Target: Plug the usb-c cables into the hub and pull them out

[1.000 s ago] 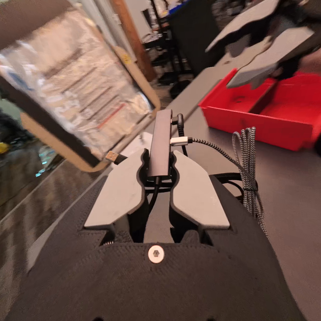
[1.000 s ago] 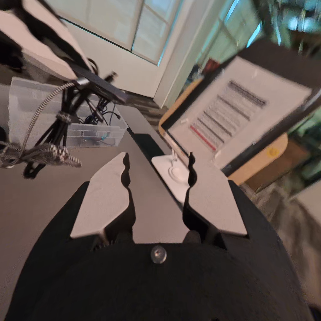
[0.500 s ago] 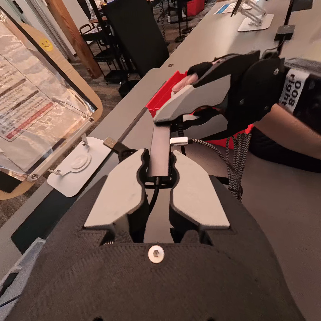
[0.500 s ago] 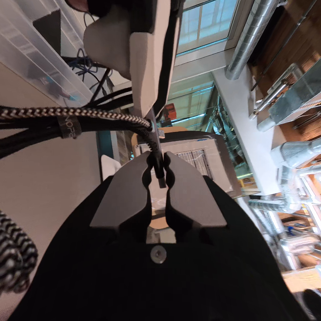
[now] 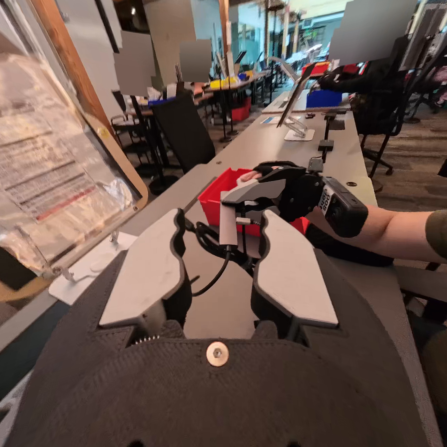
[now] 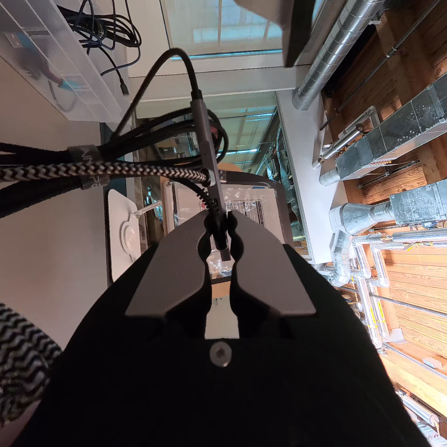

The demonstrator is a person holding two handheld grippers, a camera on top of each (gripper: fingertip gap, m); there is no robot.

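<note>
The grey USB hub [image 5: 227,225] hangs in the air over the table, between the tips of my left gripper [image 5: 222,214], which is open and touches nothing. The hub's own black lead [image 5: 217,271] droops from its near end. My right gripper [image 5: 229,200] is shut on the hub's far end. In the right wrist view the right gripper [image 6: 220,215] pinches the hub [image 6: 205,145] together with a black cable plug [image 6: 214,227]. A black-and-white braided cable [image 6: 121,170] is plugged into the hub's side; its silver plug [image 5: 242,220] shows in the left wrist view.
A red bin [image 5: 212,205] stands on the grey table [image 5: 266,140] just behind the hub. A clear sign holder [image 5: 60,169] on a white base [image 5: 96,261] stands at the left edge. A clear plastic box [image 6: 48,60] holds more cables. A person's forearm [image 5: 387,232] reaches in from the right.
My left gripper has opened, let go of the hub and drawn back. My right gripper came in, closed on the hub's far end and now holds it alone.
</note>
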